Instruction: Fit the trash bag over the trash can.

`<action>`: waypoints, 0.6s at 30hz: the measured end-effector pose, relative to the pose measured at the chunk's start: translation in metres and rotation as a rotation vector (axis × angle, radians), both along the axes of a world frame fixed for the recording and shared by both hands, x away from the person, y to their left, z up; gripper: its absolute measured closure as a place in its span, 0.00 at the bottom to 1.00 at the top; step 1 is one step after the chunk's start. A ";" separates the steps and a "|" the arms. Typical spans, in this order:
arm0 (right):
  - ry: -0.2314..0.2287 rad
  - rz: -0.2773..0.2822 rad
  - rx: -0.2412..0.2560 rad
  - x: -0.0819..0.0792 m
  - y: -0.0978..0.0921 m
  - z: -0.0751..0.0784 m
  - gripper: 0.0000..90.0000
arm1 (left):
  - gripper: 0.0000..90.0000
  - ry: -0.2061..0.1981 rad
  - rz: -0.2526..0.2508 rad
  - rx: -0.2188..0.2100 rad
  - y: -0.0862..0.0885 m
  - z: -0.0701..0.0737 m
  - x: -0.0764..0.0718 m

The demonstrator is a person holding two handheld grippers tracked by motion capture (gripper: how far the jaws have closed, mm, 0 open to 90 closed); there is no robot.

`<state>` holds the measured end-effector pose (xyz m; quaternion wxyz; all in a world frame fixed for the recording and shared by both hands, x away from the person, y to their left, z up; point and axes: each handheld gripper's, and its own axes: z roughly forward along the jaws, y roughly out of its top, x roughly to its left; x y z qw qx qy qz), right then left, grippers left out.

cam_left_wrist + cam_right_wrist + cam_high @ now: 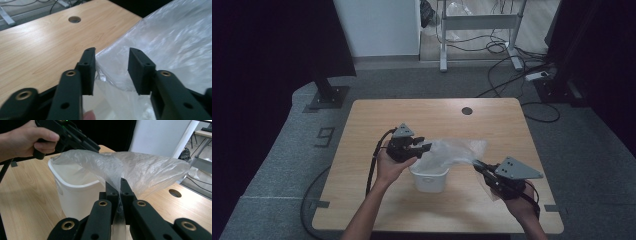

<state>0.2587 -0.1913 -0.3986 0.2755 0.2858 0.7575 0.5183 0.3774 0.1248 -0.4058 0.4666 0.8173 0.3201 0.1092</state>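
Observation:
A small white plastic bin (430,181) stands near the middle of the wooden table (412,117). A clear plastic bag (457,150) is stretched over its top and off to the right. My right gripper (475,163) is shut on a bunched corner of the bag (140,167), right of the bin (75,195). My left gripper (428,146) hovers at the bin's far left rim. Its jaws stand open in the left gripper view, with the bag's edge (110,62) lying loosely between them (112,70). The right gripper view also shows the left gripper (92,146) at the bag's far edge.
A round cable hole (467,110) sits near the table's far edge. On the floor beyond are cables (512,80), a power strip (537,76) and a desk frame (477,22). Dark stands flank the table at the back left (327,92) and back right (562,85).

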 end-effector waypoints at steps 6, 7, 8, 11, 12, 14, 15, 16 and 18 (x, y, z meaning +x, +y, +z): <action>0.012 -0.012 0.010 0.001 -0.003 -0.002 0.98 | 0.61 -0.043 0.004 -0.082 0.018 0.014 -0.014; 0.014 -0.013 0.012 0.001 -0.004 -0.002 0.98 | 0.62 -0.050 0.000 -0.084 0.020 0.016 -0.018; 0.017 -0.015 0.014 0.001 -0.005 -0.003 0.98 | 0.62 -0.056 -0.003 -0.085 0.022 0.017 -0.022; 0.026 -0.025 0.016 0.001 -0.005 -0.004 0.98 | 0.62 -0.067 -0.004 -0.081 0.024 0.016 -0.030; 0.030 -0.029 0.017 0.002 -0.005 -0.005 0.98 | 0.62 -0.065 -0.008 -0.082 0.025 0.015 -0.031; 0.034 -0.032 0.019 0.002 -0.005 -0.005 0.98 | 0.62 -0.059 -0.011 -0.076 0.025 0.013 -0.032; 0.034 -0.031 0.019 0.002 -0.005 -0.005 0.98 | 0.62 -0.057 -0.009 -0.065 0.025 0.012 -0.032; 0.034 -0.033 0.018 0.002 -0.004 -0.005 0.98 | 0.63 -0.054 -0.005 -0.054 0.024 0.011 -0.031; 0.030 -0.036 0.016 0.001 -0.004 -0.005 0.98 | 0.64 -0.044 -0.007 -0.041 0.022 0.009 -0.029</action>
